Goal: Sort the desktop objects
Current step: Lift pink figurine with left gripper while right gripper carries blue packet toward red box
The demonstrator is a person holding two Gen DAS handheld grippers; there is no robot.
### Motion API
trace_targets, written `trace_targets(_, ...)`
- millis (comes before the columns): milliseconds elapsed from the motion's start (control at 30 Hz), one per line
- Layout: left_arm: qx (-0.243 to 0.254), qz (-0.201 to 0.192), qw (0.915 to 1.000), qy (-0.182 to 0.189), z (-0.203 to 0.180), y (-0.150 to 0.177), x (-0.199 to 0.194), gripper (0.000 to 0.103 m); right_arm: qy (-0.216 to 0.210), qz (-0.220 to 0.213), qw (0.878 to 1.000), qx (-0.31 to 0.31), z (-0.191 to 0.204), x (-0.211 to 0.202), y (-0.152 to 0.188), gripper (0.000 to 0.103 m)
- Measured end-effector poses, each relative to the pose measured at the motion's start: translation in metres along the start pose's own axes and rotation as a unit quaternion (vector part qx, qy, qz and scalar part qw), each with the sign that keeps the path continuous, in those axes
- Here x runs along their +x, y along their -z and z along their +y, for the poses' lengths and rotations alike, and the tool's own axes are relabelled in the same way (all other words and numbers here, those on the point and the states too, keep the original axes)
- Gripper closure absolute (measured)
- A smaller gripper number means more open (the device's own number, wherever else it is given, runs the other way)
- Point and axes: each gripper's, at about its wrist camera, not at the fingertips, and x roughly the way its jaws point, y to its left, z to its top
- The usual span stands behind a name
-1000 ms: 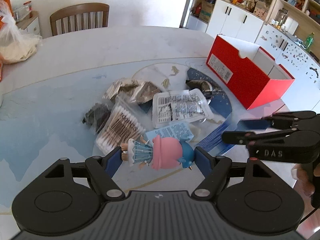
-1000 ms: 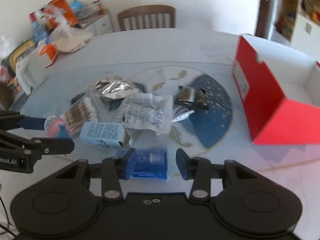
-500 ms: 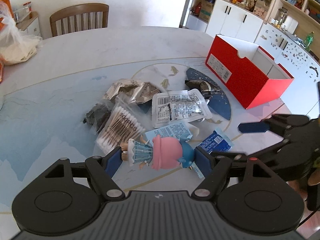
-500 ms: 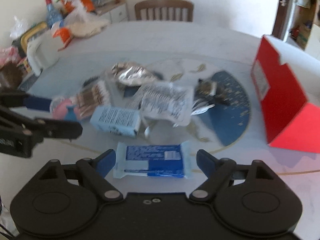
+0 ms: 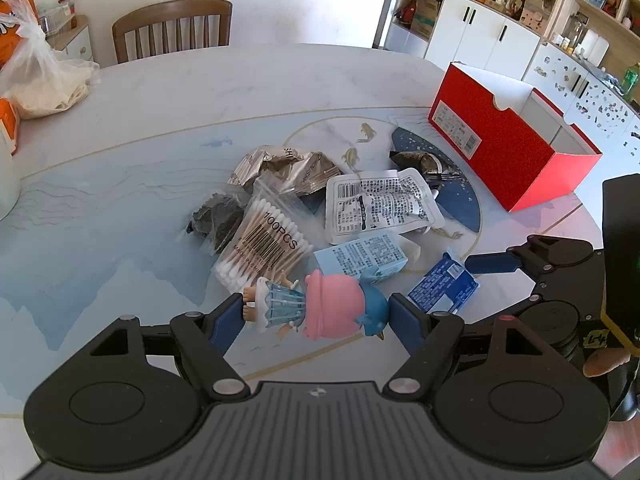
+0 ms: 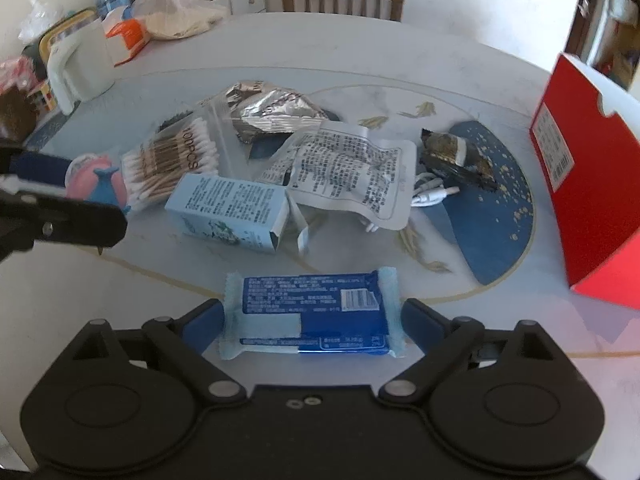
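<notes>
Our left gripper (image 5: 316, 314) has its blue fingers (image 5: 226, 322) spread wide on either side of the small pink-hatted doll in a pale blue dress (image 5: 320, 306), which lies on its side on the pale marble bench (image 5: 120, 200); whether they touch it, we cannot tell. Our right gripper (image 6: 312, 320) likewise stands open around the blue and white foil snack packet (image 6: 312, 312), lying flat between its fingers. Beyond lie a clear bag of cotton swabs (image 5: 266, 244), a light blue carton (image 6: 228, 208) and a white printed pouch (image 6: 348, 176). The open red cardboard box (image 5: 508, 144) stands at the bench's right.
</notes>
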Motion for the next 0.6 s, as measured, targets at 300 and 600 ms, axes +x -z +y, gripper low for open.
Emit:
trace_targets(300, -0.002, 0.000, 1.0000, 0.000, 0.0023, 0.0013, 0.0007, 0.026, -0.003, -0.013, 1.000, -0.014, 0.0058, -0.0049, -0.0015, 0.028)
trace_targets(600, -0.003, -0.003, 1.0000, 0.003, 0.0052, 0.0036, -0.0021, 0.026, 0.009, -0.012, 1.000, -0.013, 0.0072, -0.0059, -0.0021, 0.032)
